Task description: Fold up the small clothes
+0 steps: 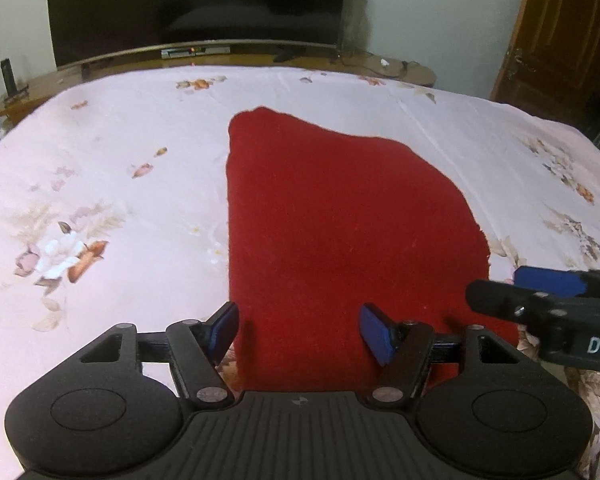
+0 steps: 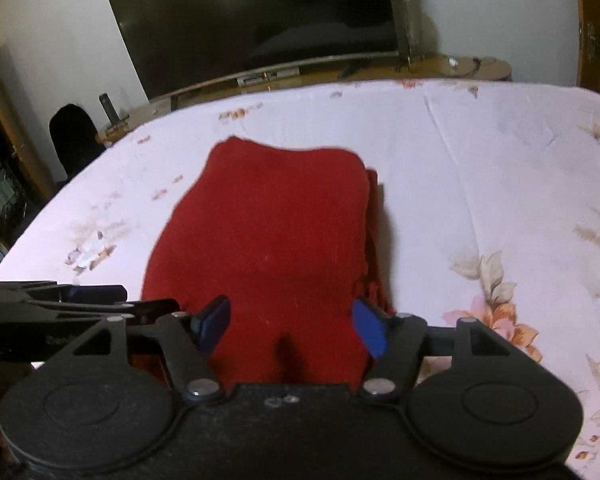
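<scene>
While both claws hang over the near end of the cloth, neither has a grip on it. Red fuzzy knit garment (image 1: 332,232) lies flat on the pale pink floral bedsheet (image 1: 100,152), roughly centred on the bed, long axis running away from the cameras. Right wrist view shows a second red layer sticking out along its right edge, so it is doubled over at least once.

Left gripper (image 1: 300,330): jaws spread wide, blue pads (image 1: 374,330) either side of the near left portion of the garment, left pad right at the cloth's left edge. No fabric pinched between them.

Right gripper (image 2: 290,326): jaws also wide apart, straddling the near end of the garment. Nothing clamped. Whether the pads touch the cloth, can't tell.

The two grippers sit just beside each other; each shows up at the edge of the other's view.

Background: large dark flat-screen TV (image 1: 196,4) on a low wooden stand (image 1: 412,72) past the far edge of the bed, brown wooden door (image 1: 560,36) at right.
</scene>
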